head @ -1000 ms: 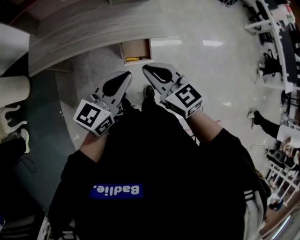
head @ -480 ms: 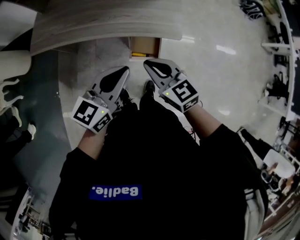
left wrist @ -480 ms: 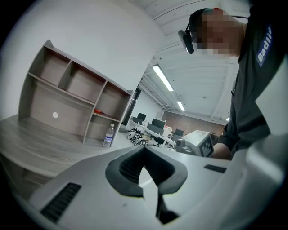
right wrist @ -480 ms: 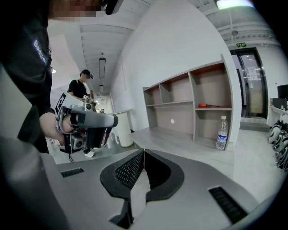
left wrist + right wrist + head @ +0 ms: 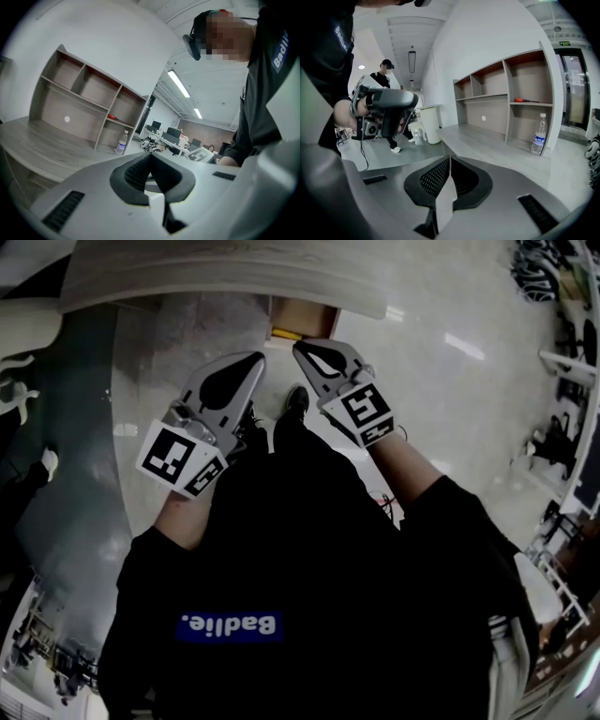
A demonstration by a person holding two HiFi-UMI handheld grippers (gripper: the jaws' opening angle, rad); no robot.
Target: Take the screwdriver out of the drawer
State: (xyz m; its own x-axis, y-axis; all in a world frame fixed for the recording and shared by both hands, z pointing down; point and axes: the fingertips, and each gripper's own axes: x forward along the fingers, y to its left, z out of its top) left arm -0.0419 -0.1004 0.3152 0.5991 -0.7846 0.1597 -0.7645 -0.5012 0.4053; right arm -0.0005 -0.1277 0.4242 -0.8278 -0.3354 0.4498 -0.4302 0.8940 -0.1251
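In the head view a small wooden drawer [image 5: 307,317] stands open under the curved desk top [image 5: 225,273]. A yellow object [image 5: 285,334] lies at its near edge; I cannot tell whether it is the screwdriver. My left gripper [image 5: 255,358] hangs left of the drawer, its jaws together and empty. My right gripper [image 5: 299,346] is just in front of the yellow object, also shut and empty. In the left gripper view my left gripper [image 5: 151,155] has its pads meeting. In the right gripper view my right gripper [image 5: 450,158] is shut too.
A shelf unit [image 5: 506,101] on the desk holds a red-handled tool [image 5: 526,100] and a water bottle [image 5: 539,133]. A white bin [image 5: 429,123] stands at the desk's far end. A person [image 5: 387,75] stands behind. My shoes [image 5: 296,401] are on the glossy floor below.
The drawer has slid toward the picture's top and is now partly hidden by the desk top. Both grippers stayed shut and have sunk closer to the drawer.
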